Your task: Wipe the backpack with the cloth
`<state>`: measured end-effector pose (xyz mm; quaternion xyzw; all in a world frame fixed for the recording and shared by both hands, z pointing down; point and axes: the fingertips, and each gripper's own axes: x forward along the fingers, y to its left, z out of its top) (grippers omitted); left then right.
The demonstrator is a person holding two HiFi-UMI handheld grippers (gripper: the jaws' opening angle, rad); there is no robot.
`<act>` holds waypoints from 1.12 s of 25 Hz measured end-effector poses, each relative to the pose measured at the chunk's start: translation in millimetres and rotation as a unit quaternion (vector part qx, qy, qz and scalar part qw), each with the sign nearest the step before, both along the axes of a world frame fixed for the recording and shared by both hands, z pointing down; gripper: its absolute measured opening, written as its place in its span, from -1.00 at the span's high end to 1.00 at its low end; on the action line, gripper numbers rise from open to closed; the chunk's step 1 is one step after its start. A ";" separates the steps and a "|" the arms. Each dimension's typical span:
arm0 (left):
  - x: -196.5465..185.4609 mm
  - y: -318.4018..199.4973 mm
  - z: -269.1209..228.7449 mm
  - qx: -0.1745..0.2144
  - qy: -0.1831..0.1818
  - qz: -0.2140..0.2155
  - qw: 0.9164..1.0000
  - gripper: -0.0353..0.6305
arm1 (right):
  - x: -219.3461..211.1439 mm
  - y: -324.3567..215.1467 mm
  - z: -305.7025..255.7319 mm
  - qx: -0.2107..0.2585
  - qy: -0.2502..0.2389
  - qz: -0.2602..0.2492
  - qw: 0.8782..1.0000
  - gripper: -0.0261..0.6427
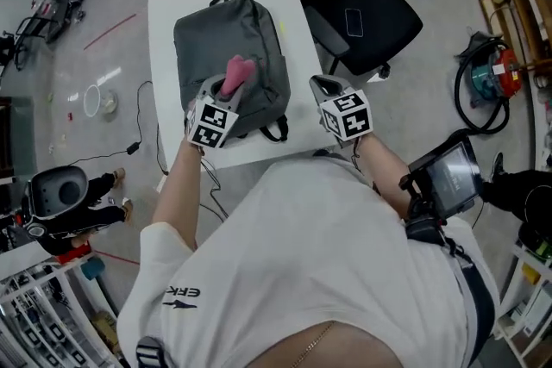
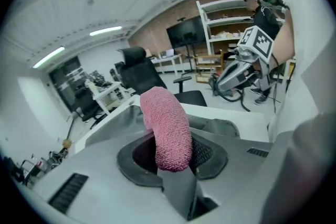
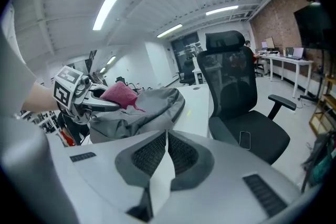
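My left gripper (image 1: 222, 90) clamps pink cloth (image 1: 239, 71) over backpack (image 1: 226, 34); right gripper (image 1: 325, 86) closed empty, office chair (image 1: 371, 17) close beside table (image 1: 164, 4).

A person is wearing a white short-sleeved T-shirt (image 1: 302, 254) showing small dark lettering (image 1: 179, 296) on one sleeve. The pale grey plastic left gripper (image 1: 226, 89) and matching right gripper (image 1: 322, 85) are each carrying a white cube (image 1: 347, 116) of black square markers and dark ribbed pads (image 3: 149, 155).
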<state>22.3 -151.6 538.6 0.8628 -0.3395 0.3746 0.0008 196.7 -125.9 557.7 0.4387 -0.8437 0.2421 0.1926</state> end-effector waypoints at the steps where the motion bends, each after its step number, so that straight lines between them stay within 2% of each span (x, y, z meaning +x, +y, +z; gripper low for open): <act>1: -17.7 1.3 -5.9 0.020 0.011 -0.026 0.999 0.61 | -5.1 4.5 -2.7 0.005 0.004 0.000 1.000 0.88; 3: -54.0 4.7 -18.9 0.055 0.039 -0.078 0.995 0.61 | -17.1 13.5 -6.7 0.014 0.014 -0.003 1.000 0.88; 6: -105.5 8.8 -37.6 0.094 0.090 -0.151 0.980 0.61 | -35.0 23.9 -12.9 0.023 0.025 -0.005 0.999 0.88; 9: -149.2 19.4 -50.2 0.108 0.123 -0.189 0.968 0.61 | -56.6 35.8 -21.7 0.030 0.028 0.000 0.999 0.88; 13: -190.1 42.5 -61.1 0.121 0.137 -0.191 0.964 0.61 | -88.7 56.2 -34.5 0.042 0.029 0.012 0.999 0.88; 16: -204.8 66.1 -62.0 0.126 0.154 -0.185 0.962 0.61 | -107.2 74.7 -39.0 0.051 0.033 0.019 0.998 0.88; 23: -211.5 118.1 -49.2 0.109 0.202 -0.174 0.958 0.61 | -139.5 119.3 -40.9 0.057 0.042 0.036 0.997 0.88; 28: -208.4 158.4 -41.9 0.097 0.222 -0.163 0.957 0.61 | -157.6 148.8 -44.2 0.064 0.049 0.038 0.996 0.88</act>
